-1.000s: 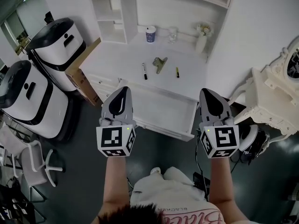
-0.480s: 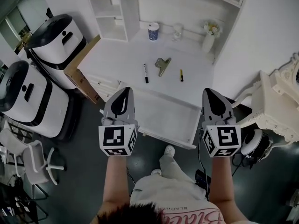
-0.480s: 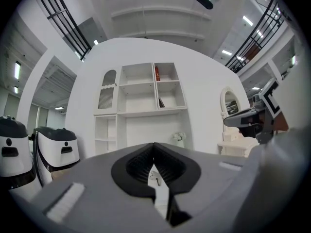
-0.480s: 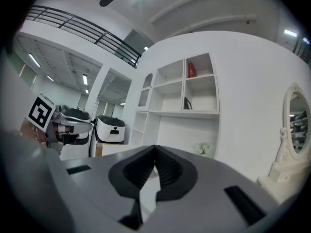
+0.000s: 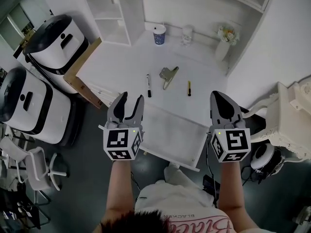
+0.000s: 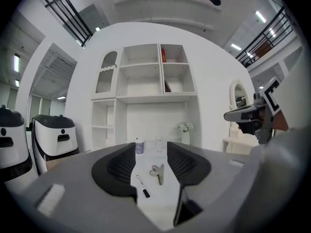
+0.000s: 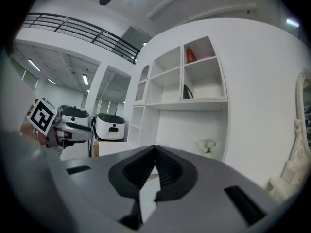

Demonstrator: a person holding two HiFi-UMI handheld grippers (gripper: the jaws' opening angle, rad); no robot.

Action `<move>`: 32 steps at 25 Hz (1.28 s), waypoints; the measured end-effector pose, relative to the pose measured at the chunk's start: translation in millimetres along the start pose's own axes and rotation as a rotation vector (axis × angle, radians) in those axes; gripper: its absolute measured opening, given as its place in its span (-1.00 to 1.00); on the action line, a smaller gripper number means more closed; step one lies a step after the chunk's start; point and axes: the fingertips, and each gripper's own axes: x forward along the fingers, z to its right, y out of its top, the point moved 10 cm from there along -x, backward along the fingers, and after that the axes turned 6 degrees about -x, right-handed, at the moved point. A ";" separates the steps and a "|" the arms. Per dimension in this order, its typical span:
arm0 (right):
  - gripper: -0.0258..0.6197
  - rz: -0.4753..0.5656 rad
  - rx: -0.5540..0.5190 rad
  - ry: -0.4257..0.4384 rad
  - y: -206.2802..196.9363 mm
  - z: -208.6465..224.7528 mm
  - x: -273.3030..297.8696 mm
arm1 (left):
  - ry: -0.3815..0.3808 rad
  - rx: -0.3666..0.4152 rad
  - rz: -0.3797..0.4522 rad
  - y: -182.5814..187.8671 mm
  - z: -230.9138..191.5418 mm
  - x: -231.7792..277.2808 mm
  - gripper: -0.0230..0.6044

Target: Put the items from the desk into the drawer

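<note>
Marker (image 5: 148,85) on desk (image 5: 121,57) ahead of left tool (image 5: 131,99), apart from its newly parting, empty jaws; right tool (image 5: 221,96) clenched.

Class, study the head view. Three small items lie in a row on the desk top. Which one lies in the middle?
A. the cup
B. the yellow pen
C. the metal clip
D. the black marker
C: the metal clip lies between the black marker on its left and the yellow pen on its right.
</note>
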 end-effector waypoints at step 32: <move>-0.90 -0.216 0.165 0.104 -107.5 29.2 125.2 | 0.057 -0.063 -0.442 -116.0 -39.3 165.3 -0.37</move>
